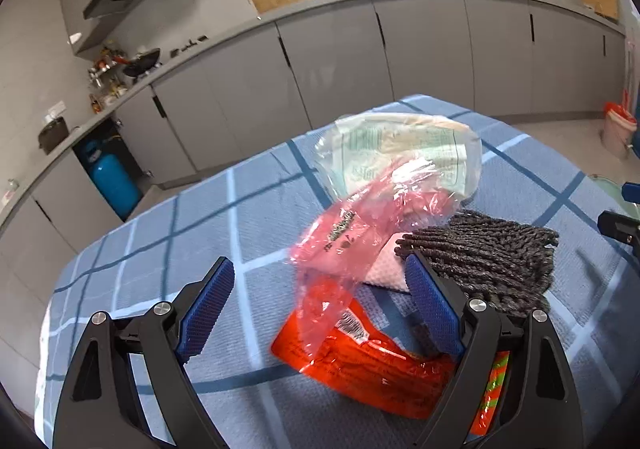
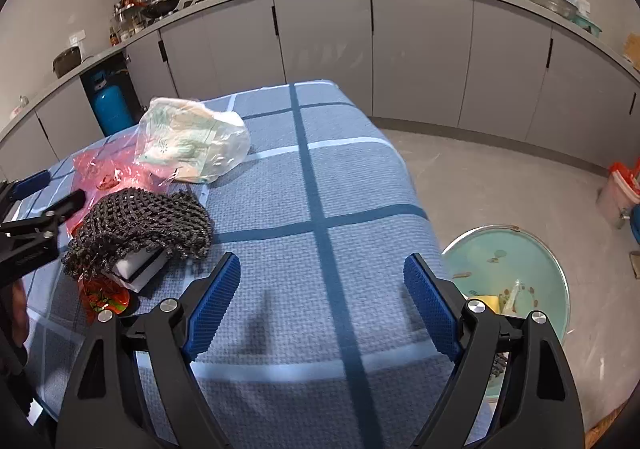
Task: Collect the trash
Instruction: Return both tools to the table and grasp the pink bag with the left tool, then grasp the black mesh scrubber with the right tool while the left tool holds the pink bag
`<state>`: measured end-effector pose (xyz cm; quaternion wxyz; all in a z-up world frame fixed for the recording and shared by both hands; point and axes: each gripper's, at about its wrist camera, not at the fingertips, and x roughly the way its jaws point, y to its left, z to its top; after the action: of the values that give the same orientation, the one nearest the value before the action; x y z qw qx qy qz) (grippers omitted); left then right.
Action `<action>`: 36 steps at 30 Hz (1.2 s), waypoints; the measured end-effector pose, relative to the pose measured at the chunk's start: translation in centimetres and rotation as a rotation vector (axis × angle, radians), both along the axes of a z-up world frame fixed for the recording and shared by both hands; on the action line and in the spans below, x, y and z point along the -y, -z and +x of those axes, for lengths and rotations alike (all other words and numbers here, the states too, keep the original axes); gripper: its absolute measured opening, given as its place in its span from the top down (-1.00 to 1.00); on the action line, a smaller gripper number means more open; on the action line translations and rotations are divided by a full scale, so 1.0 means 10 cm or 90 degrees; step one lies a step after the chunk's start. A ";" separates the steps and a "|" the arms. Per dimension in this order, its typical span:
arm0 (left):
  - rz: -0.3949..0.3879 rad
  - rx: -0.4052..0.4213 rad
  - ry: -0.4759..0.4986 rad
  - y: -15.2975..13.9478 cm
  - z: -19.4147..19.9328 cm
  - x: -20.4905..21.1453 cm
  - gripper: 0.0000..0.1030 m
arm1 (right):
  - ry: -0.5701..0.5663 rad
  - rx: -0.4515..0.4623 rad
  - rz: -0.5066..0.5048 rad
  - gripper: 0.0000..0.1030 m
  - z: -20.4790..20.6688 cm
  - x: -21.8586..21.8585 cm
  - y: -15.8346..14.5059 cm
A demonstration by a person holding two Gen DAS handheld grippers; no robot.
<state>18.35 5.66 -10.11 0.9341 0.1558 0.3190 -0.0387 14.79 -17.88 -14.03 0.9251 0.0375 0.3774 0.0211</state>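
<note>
Grey kitchen cabinets [image 2: 328,37] curve behind a table under a blue checked cloth [image 2: 280,209]. Ahead of the left gripper [image 1: 320,285], whose jaws stand spread with nothing pinched, the trash lies heaped: an orange wrapper [image 1: 360,369] low between the jaws, a pink plastic bag [image 1: 352,233] rising just beyond it, a clear bag with green print [image 1: 400,153] further ahead. A dark knitted cloth [image 1: 492,257] sits just past the right-hand jaw, seemingly draped over a white block [image 2: 138,269]. The right gripper [image 2: 322,281] also hangs spread over bare cloth, the heap off beyond its left-hand jaw. A pale green basin [image 2: 520,257] on the floor shows past its right-hand jaw.
</note>
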 end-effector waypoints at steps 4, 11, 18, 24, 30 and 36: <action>-0.009 -0.003 0.007 0.06 0.10 -0.01 -0.59 | -0.010 -0.005 -0.005 -0.62 0.02 -0.08 0.01; -0.046 -0.013 0.015 0.03 0.11 -0.08 0.75 | -0.021 -0.008 -0.009 -0.63 0.07 -0.16 -0.01; -0.062 0.024 -0.034 -0.22 -0.08 -0.31 0.93 | -0.054 0.019 0.000 -0.63 0.08 -0.40 -0.20; -0.036 0.043 -0.116 -0.33 -0.13 -0.52 0.93 | -0.125 0.046 0.009 -0.63 0.10 -0.83 -0.38; -0.035 0.017 -0.143 -0.24 -0.20 -0.72 0.93 | -0.188 0.036 0.000 -0.63 0.16 -1.24 -0.32; -0.040 -0.002 -0.142 -0.18 -0.27 -0.77 0.93 | -0.205 -0.002 -0.021 -0.55 0.25 -1.39 -0.11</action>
<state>15.66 13.36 -8.31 0.9364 0.0901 0.3345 0.0556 17.28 -3.98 -12.89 0.9095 -0.0383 0.3806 0.1629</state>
